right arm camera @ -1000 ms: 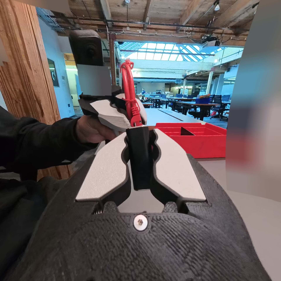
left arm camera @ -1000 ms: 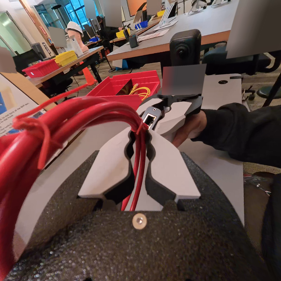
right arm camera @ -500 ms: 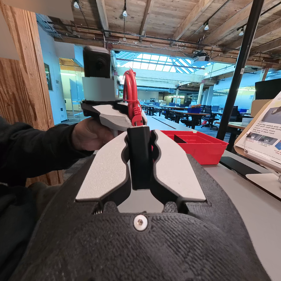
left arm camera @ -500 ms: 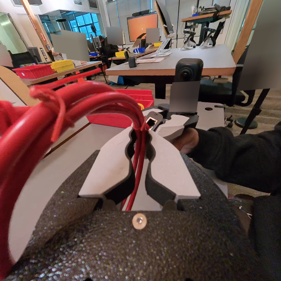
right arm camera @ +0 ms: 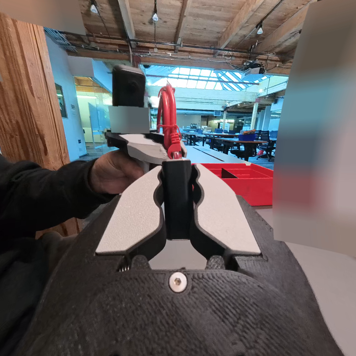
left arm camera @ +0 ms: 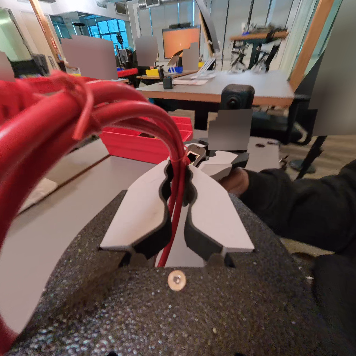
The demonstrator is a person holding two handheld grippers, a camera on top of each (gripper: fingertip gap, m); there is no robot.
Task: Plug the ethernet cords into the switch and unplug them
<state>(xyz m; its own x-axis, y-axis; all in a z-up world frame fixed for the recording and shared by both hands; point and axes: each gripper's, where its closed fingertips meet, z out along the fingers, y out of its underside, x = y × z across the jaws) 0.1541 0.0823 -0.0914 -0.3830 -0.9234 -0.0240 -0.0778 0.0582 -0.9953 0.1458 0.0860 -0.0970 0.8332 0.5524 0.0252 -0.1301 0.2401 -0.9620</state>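
Observation:
My left gripper [left arm camera: 179,165] is shut on a bundled red ethernet cord [left arm camera: 57,123], whose strands run between its fingers. My right gripper [right arm camera: 177,168] is shut on a black switch [right arm camera: 176,198] and holds it upright in the air. In the left wrist view the switch's end face [left arm camera: 193,157] shows one empty port just beyond my fingertips, held by the right gripper [left arm camera: 217,163]. In the right wrist view the cord's red plug [right arm camera: 176,151] points down at the switch's top edge, held by the left gripper [right arm camera: 163,150]. Whether the plug is in a port is hidden.
A red divided bin [left arm camera: 134,142] stands on the grey table [left arm camera: 77,192] behind the grippers; it also shows in the right wrist view [right arm camera: 240,183]. A wooden post [right arm camera: 25,96] rises at the left. A person's dark sleeves hold both grippers. Other desks and chairs stand farther back. The grippers are tip to tip, or close to it.
Both grippers have swung together, so the background has shifted. The plug and the switch's end stay close together, with both grips unchanged.

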